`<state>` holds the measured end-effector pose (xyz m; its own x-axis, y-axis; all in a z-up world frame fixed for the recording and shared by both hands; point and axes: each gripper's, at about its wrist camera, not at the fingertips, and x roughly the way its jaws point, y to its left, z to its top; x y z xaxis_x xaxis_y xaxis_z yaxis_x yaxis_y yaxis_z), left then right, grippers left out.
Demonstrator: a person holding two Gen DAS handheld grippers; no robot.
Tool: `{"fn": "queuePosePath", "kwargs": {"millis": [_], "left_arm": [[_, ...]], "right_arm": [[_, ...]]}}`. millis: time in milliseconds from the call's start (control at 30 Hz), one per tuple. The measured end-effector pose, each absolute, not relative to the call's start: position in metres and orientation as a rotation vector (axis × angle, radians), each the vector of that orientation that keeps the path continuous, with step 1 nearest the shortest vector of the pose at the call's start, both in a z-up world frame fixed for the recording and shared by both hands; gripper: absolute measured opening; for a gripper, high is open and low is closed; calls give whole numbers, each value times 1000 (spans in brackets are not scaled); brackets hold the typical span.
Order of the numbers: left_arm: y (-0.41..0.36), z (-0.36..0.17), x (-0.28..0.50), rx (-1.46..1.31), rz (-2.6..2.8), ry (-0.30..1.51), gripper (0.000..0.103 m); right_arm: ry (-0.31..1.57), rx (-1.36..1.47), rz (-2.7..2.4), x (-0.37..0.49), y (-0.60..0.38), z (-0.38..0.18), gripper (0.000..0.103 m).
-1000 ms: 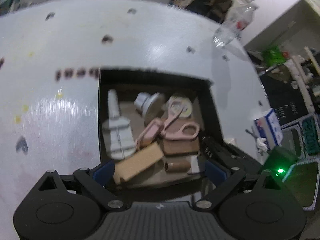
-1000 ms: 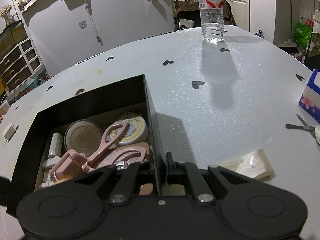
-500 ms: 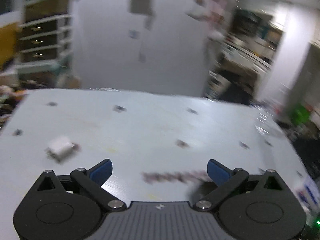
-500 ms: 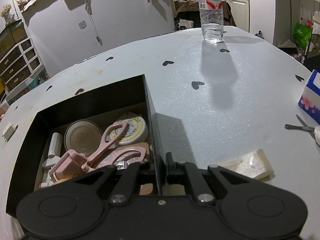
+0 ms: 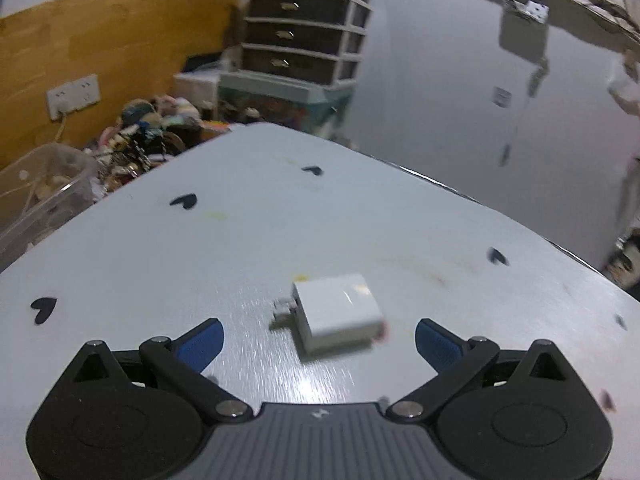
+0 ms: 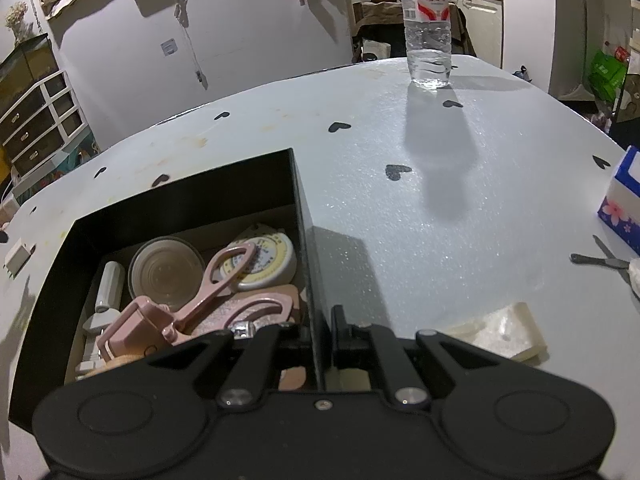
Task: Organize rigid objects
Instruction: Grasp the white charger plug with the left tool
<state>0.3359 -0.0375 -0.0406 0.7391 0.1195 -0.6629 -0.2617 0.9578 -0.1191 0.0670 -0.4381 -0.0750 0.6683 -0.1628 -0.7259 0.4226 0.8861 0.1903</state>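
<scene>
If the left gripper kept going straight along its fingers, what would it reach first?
Most likely the white charger lying on the table, just ahead of the open left gripper and roughly centred between its blue fingertips; depth is uncertain.

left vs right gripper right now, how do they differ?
The left gripper has its jaws wide open and holds nothing; the right gripper is shut on the black box wall. The left faces a white charger lying loose on the table; the right faces the filled box. Both angle downward.
</scene>
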Motion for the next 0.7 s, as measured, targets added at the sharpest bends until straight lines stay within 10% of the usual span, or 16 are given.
{"fn": "queuePosePath", "kwargs": {"millis": [400,700], "left_arm": [[-50,-77,366,-218,315,654,100],[-51,-76,369,-190,321,649,72]], "right_arm": [[781,359,-332,70,-440,-76,7],[786,345,-337,72,-437,-76,7]]}}
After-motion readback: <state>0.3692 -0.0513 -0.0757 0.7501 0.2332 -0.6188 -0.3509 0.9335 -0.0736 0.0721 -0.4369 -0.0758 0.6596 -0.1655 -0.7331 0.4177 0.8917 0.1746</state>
